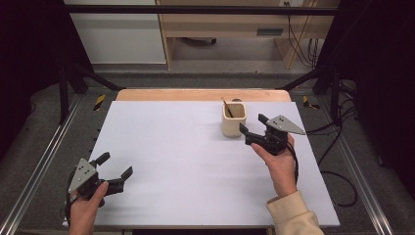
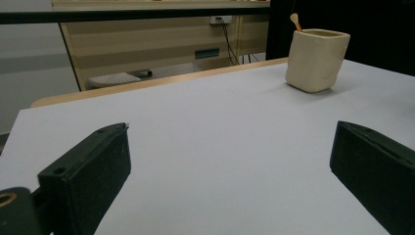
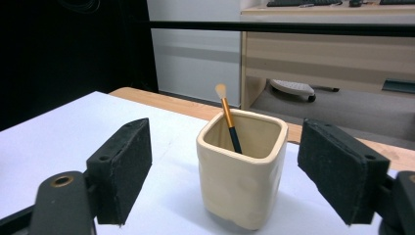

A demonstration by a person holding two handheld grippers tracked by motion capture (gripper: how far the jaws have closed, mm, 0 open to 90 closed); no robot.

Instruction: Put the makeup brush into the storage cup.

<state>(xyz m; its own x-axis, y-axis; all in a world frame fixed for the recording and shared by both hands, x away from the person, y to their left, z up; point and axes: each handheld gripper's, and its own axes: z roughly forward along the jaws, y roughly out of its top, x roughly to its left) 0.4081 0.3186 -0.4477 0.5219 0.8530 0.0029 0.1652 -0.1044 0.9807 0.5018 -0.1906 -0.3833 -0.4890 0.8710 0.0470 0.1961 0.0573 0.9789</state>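
A cream square cup (image 1: 234, 125) stands upright toward the far right of the white tabletop (image 1: 171, 147). A small brush (image 1: 226, 106) with a gold ferrule leans inside it. My right gripper (image 1: 252, 123) is just to the cup's right, open, its pads clear of the walls. In the right gripper view the cup (image 3: 242, 181) and the brush (image 3: 228, 120) sit framed between the two spread jaws, a little beyond them. My left gripper (image 1: 117, 164) rests open at the near left corner with nothing between its jaws. From the left gripper view the cup (image 2: 315, 61) is far off at the upper right.
A wooden strip (image 1: 203, 95) edges the table's far side. Black frame rails (image 1: 63, 93) rise at both sides. Cables (image 1: 337, 147) trail on the floor to the right. A wooden desk (image 1: 220, 24) stands beyond the table.
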